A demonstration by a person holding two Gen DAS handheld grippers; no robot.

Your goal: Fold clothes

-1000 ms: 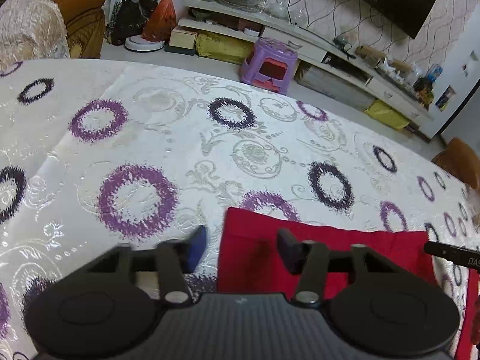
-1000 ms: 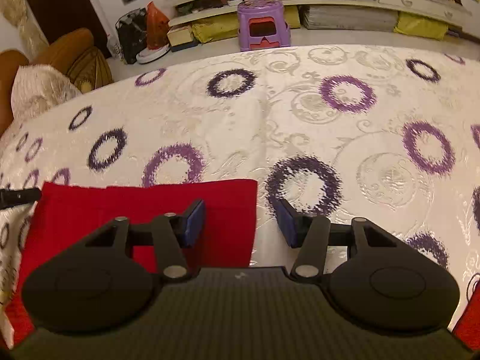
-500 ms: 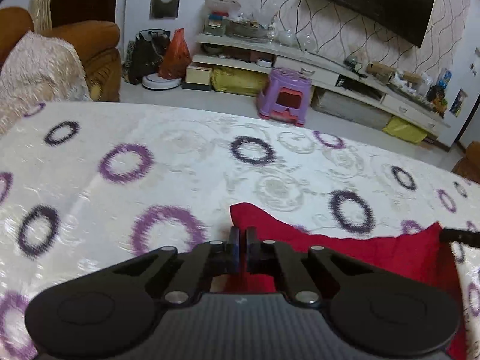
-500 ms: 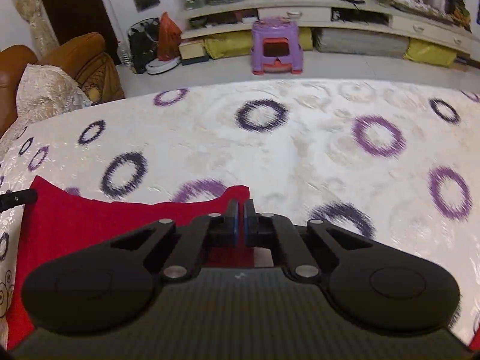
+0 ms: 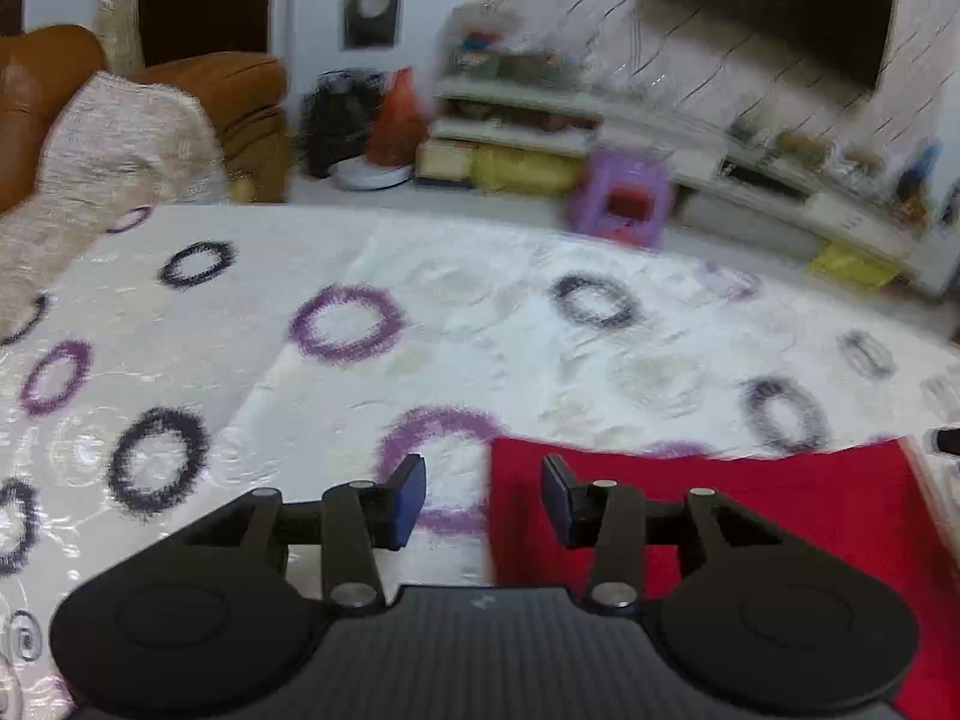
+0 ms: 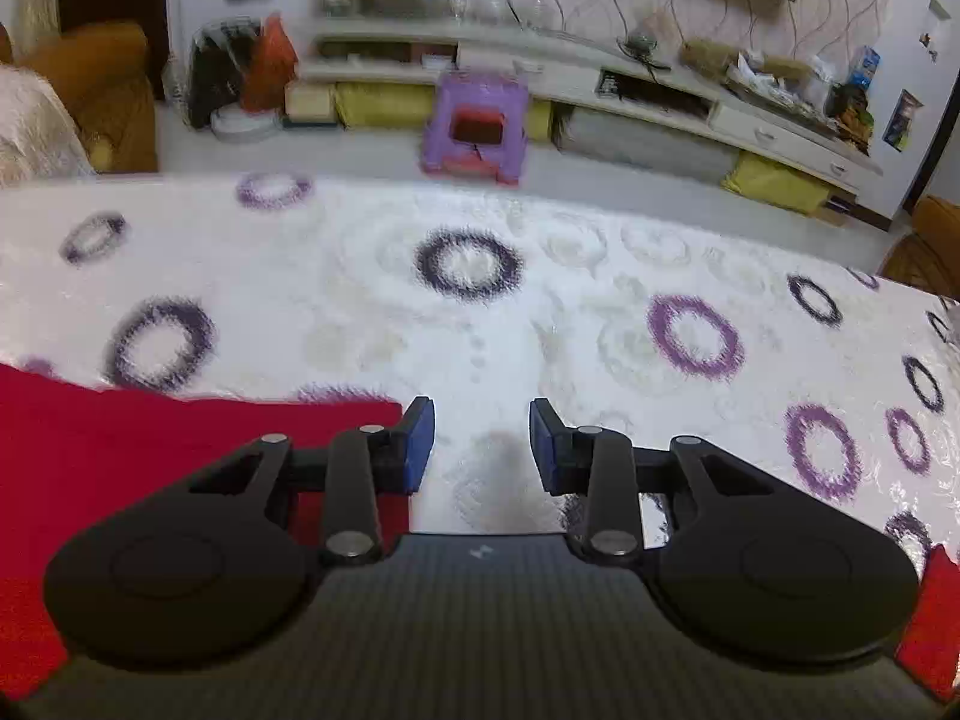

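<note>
A red cloth (image 5: 732, 516) lies flat on the table's white cover with purple and black rings (image 5: 468, 336). My left gripper (image 5: 483, 498) hovers over the cloth's far left corner. Its jaws are opening, and the cloth's left edge runs below the gap with neither blue pad pressing on it. In the right wrist view the same red cloth (image 6: 150, 438) fills the lower left. My right gripper (image 6: 480, 447) stands just right of the cloth's far right corner, jaws opening with only bare table cover between them. A second patch of red fabric (image 6: 927, 630) shows at the lower right.
Beyond the table's far edge stand a purple stool (image 6: 474, 126), a long low shelf unit (image 6: 660, 96) crowded with items, and a brown sofa with a pale throw (image 5: 132, 138). A dark TV (image 5: 774, 12) hangs on the wall.
Both grippers shut on the cloth's far corners half a second ago and have since opened and let go. The cloth's far edge now lies flat, and both hands have shifted a little.
</note>
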